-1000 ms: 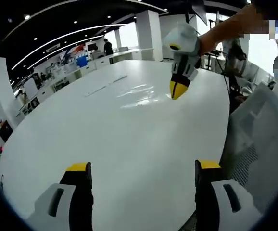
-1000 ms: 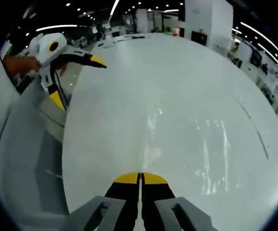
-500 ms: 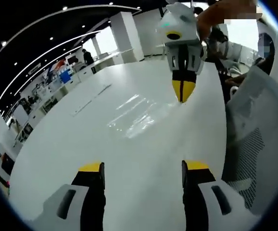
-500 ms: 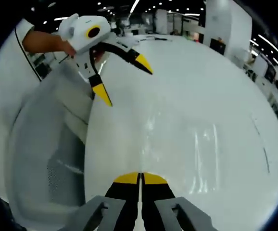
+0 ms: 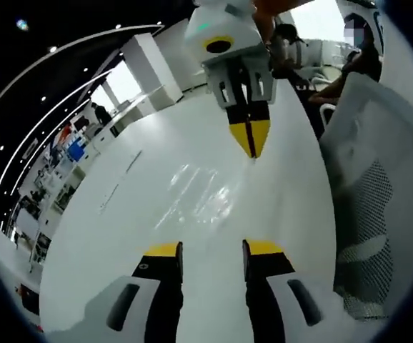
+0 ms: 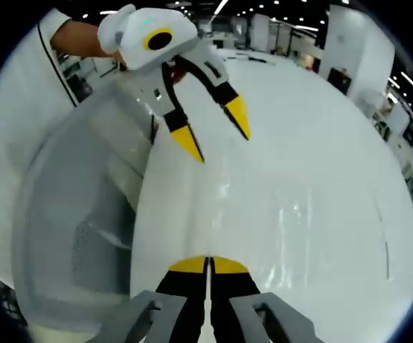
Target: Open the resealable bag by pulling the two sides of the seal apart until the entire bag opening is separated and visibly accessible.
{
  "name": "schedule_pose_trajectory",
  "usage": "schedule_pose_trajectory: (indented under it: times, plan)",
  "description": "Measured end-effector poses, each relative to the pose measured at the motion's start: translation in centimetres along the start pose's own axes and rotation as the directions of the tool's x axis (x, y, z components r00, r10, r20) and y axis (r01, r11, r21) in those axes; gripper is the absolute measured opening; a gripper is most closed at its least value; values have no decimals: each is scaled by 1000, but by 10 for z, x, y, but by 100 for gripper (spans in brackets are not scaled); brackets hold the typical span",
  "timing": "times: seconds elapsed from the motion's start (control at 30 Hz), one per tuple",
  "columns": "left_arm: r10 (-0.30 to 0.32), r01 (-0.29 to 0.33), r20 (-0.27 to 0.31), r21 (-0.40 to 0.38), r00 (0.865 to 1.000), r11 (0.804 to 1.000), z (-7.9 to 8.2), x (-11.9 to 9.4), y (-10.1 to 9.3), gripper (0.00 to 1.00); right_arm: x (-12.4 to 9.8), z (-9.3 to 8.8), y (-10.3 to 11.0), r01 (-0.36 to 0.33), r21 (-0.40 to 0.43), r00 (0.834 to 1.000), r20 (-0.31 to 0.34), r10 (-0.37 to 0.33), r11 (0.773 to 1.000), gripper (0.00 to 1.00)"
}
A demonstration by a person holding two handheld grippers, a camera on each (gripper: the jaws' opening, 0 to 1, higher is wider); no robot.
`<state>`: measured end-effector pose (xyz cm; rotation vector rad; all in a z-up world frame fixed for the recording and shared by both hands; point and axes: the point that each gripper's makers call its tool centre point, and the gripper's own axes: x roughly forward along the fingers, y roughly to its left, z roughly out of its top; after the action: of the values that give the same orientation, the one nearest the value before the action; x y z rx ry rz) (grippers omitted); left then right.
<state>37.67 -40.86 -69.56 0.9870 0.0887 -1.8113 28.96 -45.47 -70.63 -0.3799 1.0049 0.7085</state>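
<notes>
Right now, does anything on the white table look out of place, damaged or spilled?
Nothing stands out. The clear plastic resealable bag lies flat on the glossy white table, with no spill or tear visible. The left gripper hangs open near it; the right gripper is shut at its edge.

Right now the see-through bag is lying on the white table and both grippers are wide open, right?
Not quite. The right gripper is shut, its yellow tips pressed together in the right gripper view. The left gripper is open, and the clear bag does lie on the white table.

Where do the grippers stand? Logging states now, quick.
Left gripper: open, holding nothing.
Right gripper: shut; whether it pinches the clear bag cannot be told.
</notes>
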Motion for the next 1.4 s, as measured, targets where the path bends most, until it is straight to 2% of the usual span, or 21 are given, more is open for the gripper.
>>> schedule_pose_trajectory:
  times: [0.1, 0.17, 0.3, 0.47, 0.6, 0.63, 0.7, 0.73, 0.77, 0.87, 0.9, 1.07, 1.4]
  plan:
    - [-41, 42, -16, 83, 999, 996, -2, 3, -6, 15, -3, -1, -1, 2, -14, 1000, -7, -2, 1000, 0]
    - [-31, 34, -28, 106, 999, 994, -5, 5, -7, 10, -5, -1, 0, -1, -26, 1000, -6, 1, 1000, 0]
    - [-40, 44, -35, 108, 999, 993, -6, 6, -9, 9, -8, 1, -2, 9, -14, 1000, 9, -9, 1000, 0]
    - [-60, 63, -29, 122, 998, 990, -2, 7, -12, 0, -8, 3, -4, 13, -12, 1000, 15, -13, 1000, 0]
    - [-62, 67, -41, 122, 997, 990, -2, 6, -9, 0, -9, 4, -8, 21, 19, 1000, 17, -21, 1000, 0]
    - [-36, 41, -45, 112, 998, 993, -1, 3, -2, 0, -11, 8, -11, 47, 30, 998, 30, -48, 998, 0]
    - [-35, 38, -45, 70, 998, 997, -1, 1, 1, 0, -12, 14, -18, 84, 88, 994, 58, -89, 993, 0]
    - [-42, 43, -36, 40, 998, 998, 0, 0, 3, 0, -11, 19, -20, 97, 91, 991, 84, -105, 991, 0]
    - [-48, 49, -32, 32, 998, 998, 0, 0, 4, 0, -10, 26, -22, 108, 96, 986, 121, -119, 990, 0]
    - [-47, 48, -31, 36, 998, 998, 1, 1, 5, 0, -9, 39, -20, 106, 121, 976, 175, -126, 987, 3]
    - [-48, 49, -26, 41, 998, 998, 2, 1, 5, 0, -11, 46, -20, 111, 120, 970, 202, -134, 987, 4]
    - [-55, 55, -10, 53, 998, 997, 8, 3, 6, 0, -18, 59, -19, 140, 111, 955, 246, -164, 984, 6]
    - [-69, 68, 12, 59, 998, 996, 18, 5, 5, 0, 6, 82, -17, 182, 51, 938, 289, -189, 982, 8]
